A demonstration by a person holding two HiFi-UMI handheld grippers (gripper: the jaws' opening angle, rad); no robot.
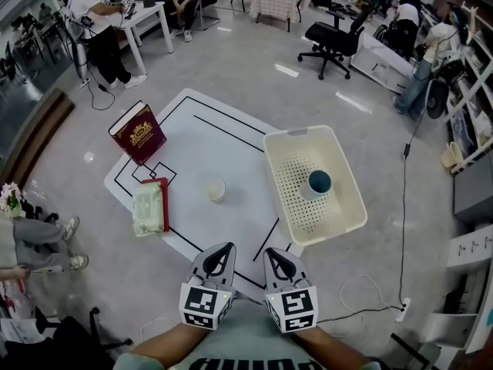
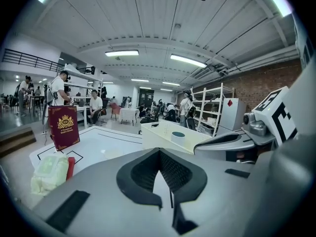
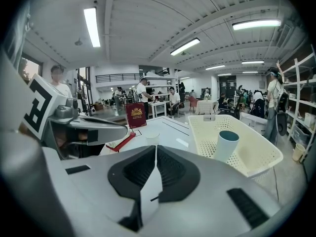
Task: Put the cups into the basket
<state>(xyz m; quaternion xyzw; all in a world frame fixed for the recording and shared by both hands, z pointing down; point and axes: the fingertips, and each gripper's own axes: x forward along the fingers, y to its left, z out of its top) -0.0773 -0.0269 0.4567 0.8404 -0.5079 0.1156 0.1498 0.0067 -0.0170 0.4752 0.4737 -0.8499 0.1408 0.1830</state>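
Tabletop: white cup, teal cup in basket upright; L tool, R tool clenched.

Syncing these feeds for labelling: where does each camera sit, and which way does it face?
Head view: on the person's head, looking steeply down at table, basket, white cup; shows forearms, left gripper, right gripper.
Left gripper view: on the left gripper, facing across the table toward the book; shows its shut jaws, right gripper beside.
Right gripper view: on the right gripper, facing the basket; shows its shut jaws, left gripper beside.
Shared: both gripper views show book and teal cup in basket.
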